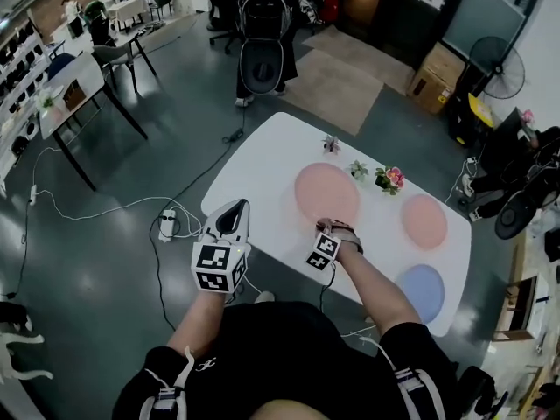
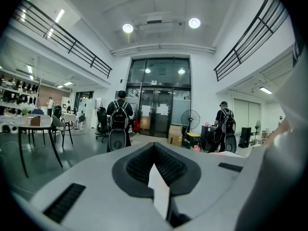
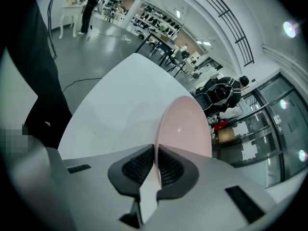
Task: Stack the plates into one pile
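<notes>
Three plates are on the white table [image 1: 262, 160]. A large pink plate [image 1: 325, 191] is in the middle, and my right gripper [image 1: 332, 227] is shut on its near rim. In the right gripper view that pink plate [image 3: 185, 124] stands tilted on edge, its rim pinched between the pads of the right gripper [image 3: 155, 150]. A second pink plate [image 1: 423, 220] lies to the right, and a blue plate [image 1: 421, 290] sits near the front right corner. My left gripper [image 1: 234, 208] hovers by the table's left edge, shut and empty; in the left gripper view the left gripper [image 2: 154, 148] points level across the room.
Three small flower pots [image 1: 389, 178] [image 1: 358, 169] [image 1: 331, 143] stand along the table's far side behind the plates. A power strip [image 1: 168, 224] and cables lie on the floor at the left. A person with a backpack [image 1: 262, 33] stands beyond the table.
</notes>
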{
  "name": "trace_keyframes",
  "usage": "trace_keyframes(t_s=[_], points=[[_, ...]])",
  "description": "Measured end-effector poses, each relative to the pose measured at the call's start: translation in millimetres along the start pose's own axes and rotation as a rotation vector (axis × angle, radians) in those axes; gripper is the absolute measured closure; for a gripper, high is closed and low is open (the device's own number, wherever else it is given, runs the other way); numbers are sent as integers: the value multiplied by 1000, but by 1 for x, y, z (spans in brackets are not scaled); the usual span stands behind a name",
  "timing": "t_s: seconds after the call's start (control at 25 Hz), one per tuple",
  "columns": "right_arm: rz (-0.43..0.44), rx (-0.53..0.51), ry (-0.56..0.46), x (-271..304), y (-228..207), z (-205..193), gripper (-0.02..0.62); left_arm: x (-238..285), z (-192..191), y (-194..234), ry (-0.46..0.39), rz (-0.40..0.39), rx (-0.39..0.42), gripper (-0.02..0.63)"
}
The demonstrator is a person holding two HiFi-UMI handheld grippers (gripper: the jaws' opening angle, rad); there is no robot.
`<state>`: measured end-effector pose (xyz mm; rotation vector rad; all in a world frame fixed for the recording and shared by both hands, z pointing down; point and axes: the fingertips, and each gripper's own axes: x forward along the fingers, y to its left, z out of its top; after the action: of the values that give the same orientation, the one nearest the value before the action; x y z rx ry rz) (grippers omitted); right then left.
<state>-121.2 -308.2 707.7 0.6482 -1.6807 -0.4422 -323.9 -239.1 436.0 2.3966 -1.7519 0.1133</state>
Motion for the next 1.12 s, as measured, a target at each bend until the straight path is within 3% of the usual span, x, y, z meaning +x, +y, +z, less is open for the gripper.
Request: trace_keyframes(t_s=[0.28,0.68,0.92,1.12], points=[[-154,18,-9,-41,-41,1,557,15,-2,-26,5,-101,9,595],[-233,75,19,-103,-67,-10,554,47,-15,-74,38,-279,25,595],[-272,129,73,-112,-75,-44,552,72,-18,-108,58,-381,27,595],[-318,131,102,-112,-90,-47,552,96,-24,-117,82,-464,18,595]])
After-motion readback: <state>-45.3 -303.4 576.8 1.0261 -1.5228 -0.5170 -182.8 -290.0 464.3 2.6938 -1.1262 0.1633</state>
